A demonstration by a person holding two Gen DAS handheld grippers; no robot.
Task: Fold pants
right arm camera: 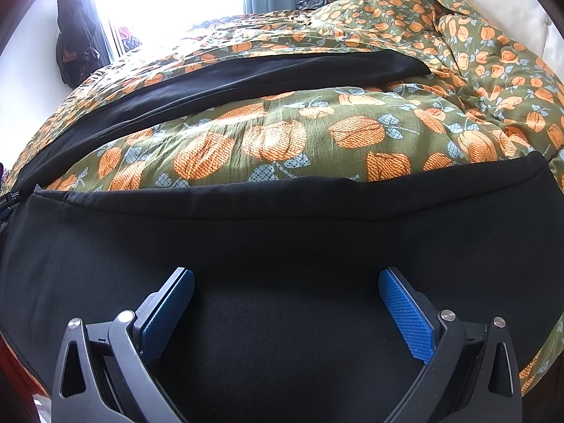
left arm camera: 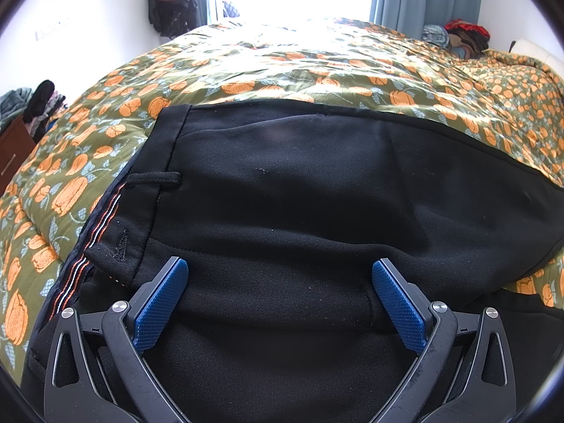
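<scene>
A pair of black pants (left arm camera: 282, 183) lay spread on a bed covered by an olive quilt (left arm camera: 317, 67) printed with orange flowers. In the left wrist view, the waistband end sat toward the quilt's left side, showing a belt loop (left arm camera: 153, 179) and an inner waistband lining with orange and white stripes (left arm camera: 95, 232). The left gripper (left arm camera: 280, 282) hovered low over the seat of the pants, its blue-padded fingers (left arm camera: 160, 306) spread wide apart and holding nothing.

In the right wrist view, one pant leg (right arm camera: 282, 232) stretched across the near part of the quilt (right arm camera: 299, 130), while the other leg (right arm camera: 246, 77) lay farther back, well apart, with flowered cloth showing between them. The right gripper (right arm camera: 285, 296) sat over the near leg, fingers (right arm camera: 409, 313) likewise spread wide, gripping nothing. Whether either gripper touched the cloth could not be told.
</scene>
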